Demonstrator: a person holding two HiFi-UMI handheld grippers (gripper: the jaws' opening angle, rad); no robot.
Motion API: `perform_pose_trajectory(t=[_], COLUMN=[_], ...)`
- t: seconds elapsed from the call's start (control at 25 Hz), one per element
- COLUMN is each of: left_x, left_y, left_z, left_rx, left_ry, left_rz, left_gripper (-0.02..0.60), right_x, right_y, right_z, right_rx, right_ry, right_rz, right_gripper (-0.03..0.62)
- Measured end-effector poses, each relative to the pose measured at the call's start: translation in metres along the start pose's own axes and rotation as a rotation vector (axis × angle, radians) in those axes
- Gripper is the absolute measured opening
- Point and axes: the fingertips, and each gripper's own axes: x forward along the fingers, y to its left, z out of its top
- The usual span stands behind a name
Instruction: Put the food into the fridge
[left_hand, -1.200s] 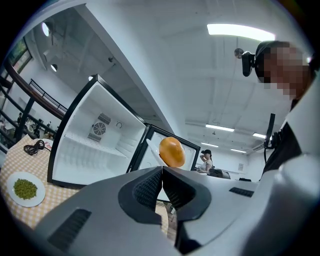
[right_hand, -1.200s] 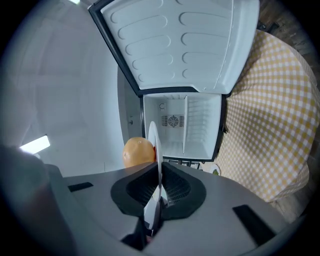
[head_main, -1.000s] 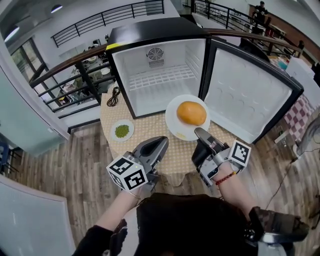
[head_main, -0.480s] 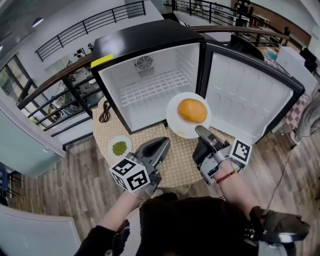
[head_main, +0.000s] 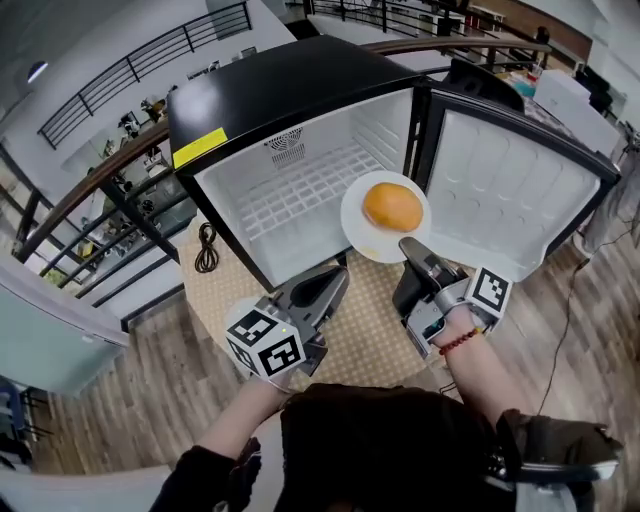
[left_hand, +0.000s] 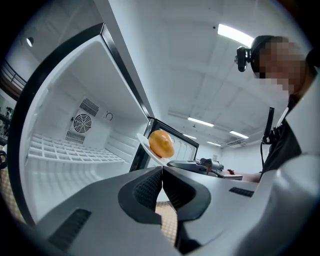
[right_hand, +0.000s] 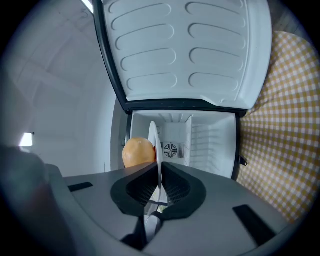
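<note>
A white plate (head_main: 362, 228) carries an orange bun (head_main: 392, 207). My right gripper (head_main: 408, 246) is shut on the plate's near rim and holds it in the air in front of the open black fridge (head_main: 290, 95). In the right gripper view the plate (right_hand: 159, 150) stands edge-on between the jaws, with the bun (right_hand: 137, 151) on its left. My left gripper (head_main: 335, 276) hangs shut and empty below the fridge opening. From the left gripper view the bun (left_hand: 161, 143) and plate (left_hand: 146, 148) show beyond the touching fingertips.
The fridge interior holds a white wire shelf (head_main: 310, 187) and a back fan (head_main: 287, 145). Its door (head_main: 510, 195) swings open to the right. A checked tablecloth (head_main: 365, 320) covers the small table under the grippers. A dark cable (head_main: 206, 247) lies on the table left of the fridge.
The plate with the bun has risen slightly and moved closer to the fridge opening. The view has shifted, so the small dish of green food at the left is out of sight.
</note>
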Motion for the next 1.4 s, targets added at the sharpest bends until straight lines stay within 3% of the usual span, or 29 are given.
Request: perform_pose_trajectory(t=[0.36, 0.76, 1.4], left_x=[-0.003, 0.016, 0.041], left_y=[0.033, 0.041, 0.076], left_z=[0.006, 0.005, -0.008], left_rx=[-0.001, 0.032, 0.001], left_ry=[0.044, 0.093, 0.138], left_rz=[-0.115, -0.242, -0.194], left_gripper=[0.014, 0.014, 0.014], right_x=[0.036, 0.075, 0.156], right_y=[-0.008, -0.02, -0.058], right_z=[0.006, 0.01, 0.044], right_rx=[-0.026, -0.041, 0.051], right_ry=[-0.124, -0.196, -0.23], right_rz=[-0.037, -0.077, -0.165], right_gripper=[0.028, 0.028, 0.028])
